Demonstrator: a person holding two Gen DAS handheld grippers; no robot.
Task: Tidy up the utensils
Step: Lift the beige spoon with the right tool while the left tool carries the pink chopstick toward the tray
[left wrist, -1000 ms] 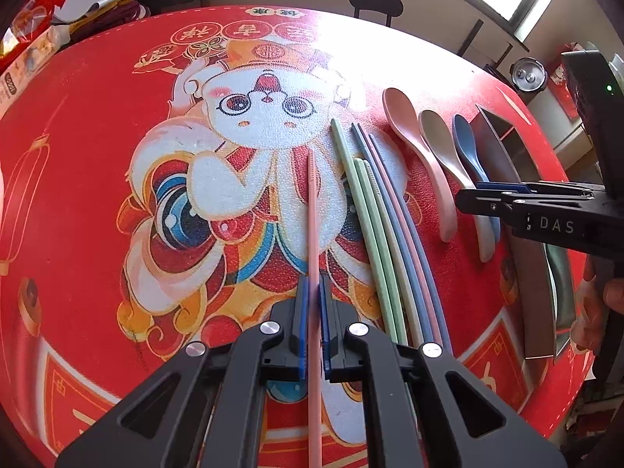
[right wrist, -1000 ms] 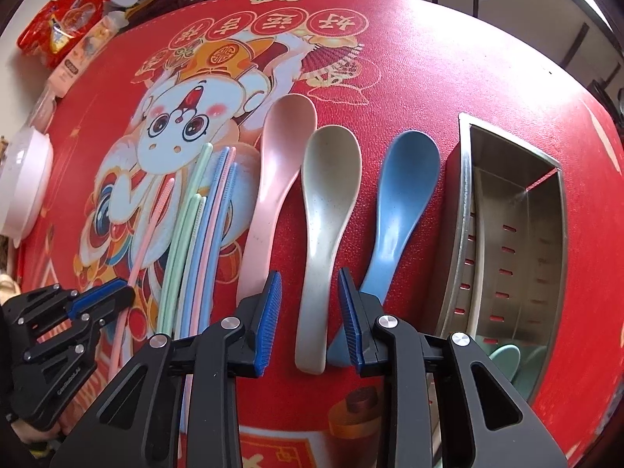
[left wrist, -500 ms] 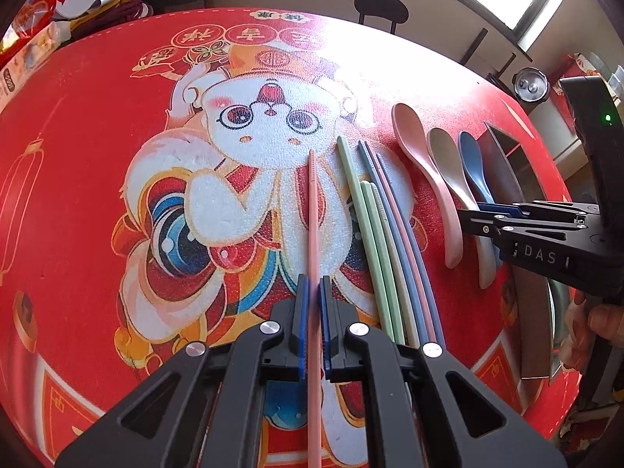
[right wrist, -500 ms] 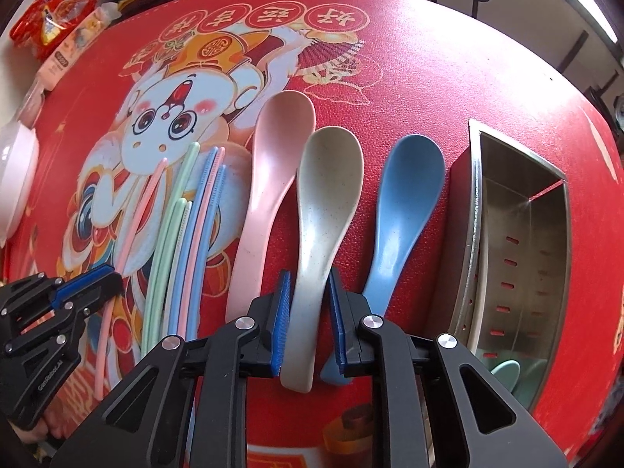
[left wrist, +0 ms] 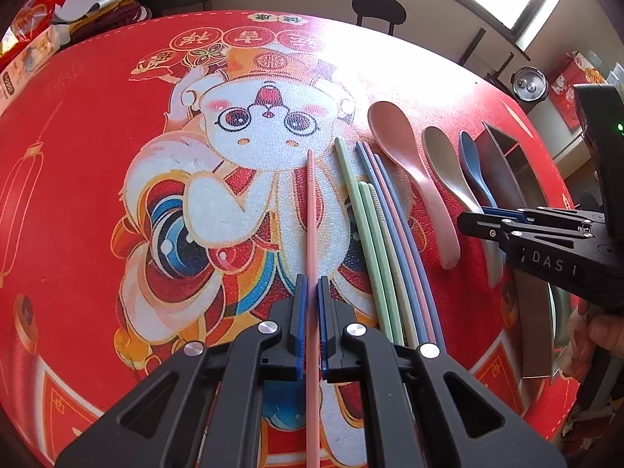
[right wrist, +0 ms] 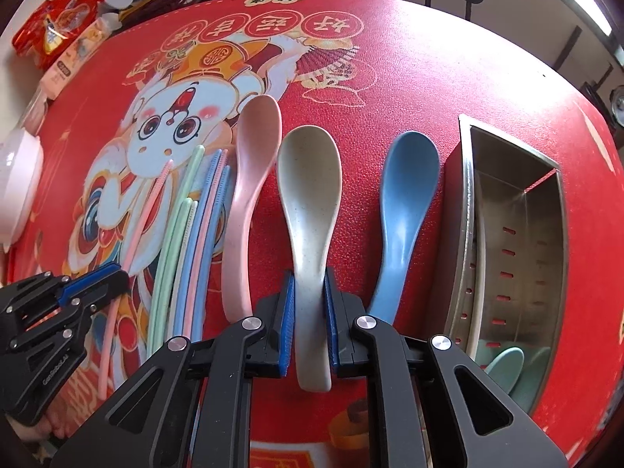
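A: The red cover on the desk (right wrist: 409, 58) looks like pebbled vinyl, grainy, with a soft sheen where window light falls.

B: And the beige spoon (right wrist: 308, 195)?

A: Matt, speckled plastic. The pink spoon (right wrist: 253, 163) and blue spoon (right wrist: 405, 191) are matt too.

B: The holder?

A: The utensil caddy (right wrist: 546, 234) is brushed steel, dully reflective. The pink chopstick (left wrist: 312, 214) looks smooth, matt plastic, ridged at its tip.
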